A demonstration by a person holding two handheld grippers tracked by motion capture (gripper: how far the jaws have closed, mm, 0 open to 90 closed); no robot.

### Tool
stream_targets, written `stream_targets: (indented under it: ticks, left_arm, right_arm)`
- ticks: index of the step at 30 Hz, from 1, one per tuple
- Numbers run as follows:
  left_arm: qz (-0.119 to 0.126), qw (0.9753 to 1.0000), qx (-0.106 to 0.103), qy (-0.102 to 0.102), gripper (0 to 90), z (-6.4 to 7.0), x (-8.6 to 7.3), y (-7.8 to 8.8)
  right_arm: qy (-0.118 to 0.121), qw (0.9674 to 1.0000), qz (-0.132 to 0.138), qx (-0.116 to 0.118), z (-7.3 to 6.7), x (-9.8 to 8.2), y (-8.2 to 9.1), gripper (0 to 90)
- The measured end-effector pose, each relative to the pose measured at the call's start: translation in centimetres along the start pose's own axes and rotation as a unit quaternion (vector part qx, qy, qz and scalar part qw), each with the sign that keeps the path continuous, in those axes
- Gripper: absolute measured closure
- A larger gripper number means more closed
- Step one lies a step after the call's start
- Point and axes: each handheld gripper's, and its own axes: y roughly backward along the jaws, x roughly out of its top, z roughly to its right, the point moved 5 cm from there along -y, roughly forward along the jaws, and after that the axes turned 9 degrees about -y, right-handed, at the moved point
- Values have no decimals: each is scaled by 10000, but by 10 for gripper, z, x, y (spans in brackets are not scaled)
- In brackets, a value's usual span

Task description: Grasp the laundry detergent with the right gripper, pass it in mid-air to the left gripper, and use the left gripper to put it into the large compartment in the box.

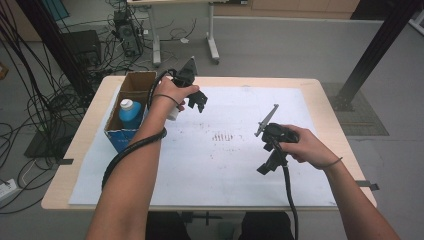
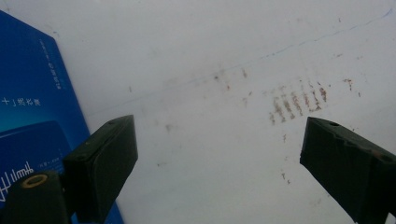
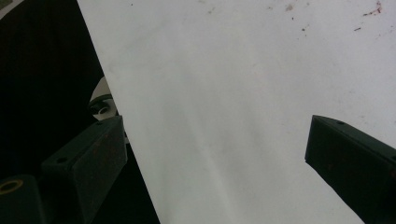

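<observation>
My left gripper [image 1: 199, 101] hangs just off the right side of the open brown cardboard box with blue printed front [image 1: 131, 131], jaws spread wide with nothing between them. The left gripper view confirms this: both black jaws stand apart over the stained white paper sheet [image 2: 224, 70], and the box's blue face [image 2: 32, 107] sits at that view's left edge.

Inside the box stands the blue plastic bottle with a white screw cap [image 1: 130, 113], upright, long axis vertical, cap up. From the left gripper it lies to the left and slightly toward me, with the box wall between them. A white object beside my left hand is mostly hidden; I can't identify it.

My right gripper [image 1: 269, 156] rests low over the sheet on the right half of the table, well apart from the box, jaws also wide and empty; its own view shows them over the paper's near edge [image 3: 140, 154].

The left arm is clearly nearer. I judge the next reach needs the left gripper lifted over the box rim and brought down on the bottle from above.
</observation>
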Motion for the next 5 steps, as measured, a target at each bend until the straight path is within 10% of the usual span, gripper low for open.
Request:
stream_targets:
  ticks: [5]
  left_arm:
    - [7, 10000, 20, -1, 114, -1, 0, 0]
  right_arm:
    - [-9, 10000, 5, -4, 0, 0, 0, 53]
